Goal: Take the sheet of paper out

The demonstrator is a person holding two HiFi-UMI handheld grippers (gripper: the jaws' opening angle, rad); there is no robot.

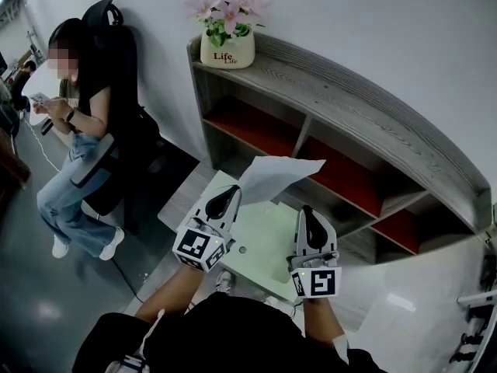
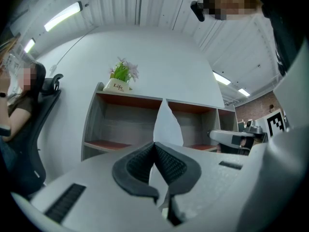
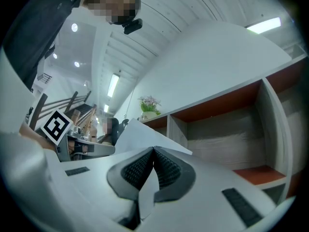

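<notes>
The left tongs [image 1: 225, 203] point level at the shelf [image 1: 373, 130]. They are pinched shut on the near corner of the sheet of paper [image 1: 273, 174]. The sheet is up in the air, over the far edge of the green desk [image 1: 264, 255] and in front of the shelf. It looks light, thin and floppy, and it could tear. The edges seem the best place to hold it. The right tongs [image 1: 309, 222] point a little up and are pinched shut on the sheet too.
</notes>
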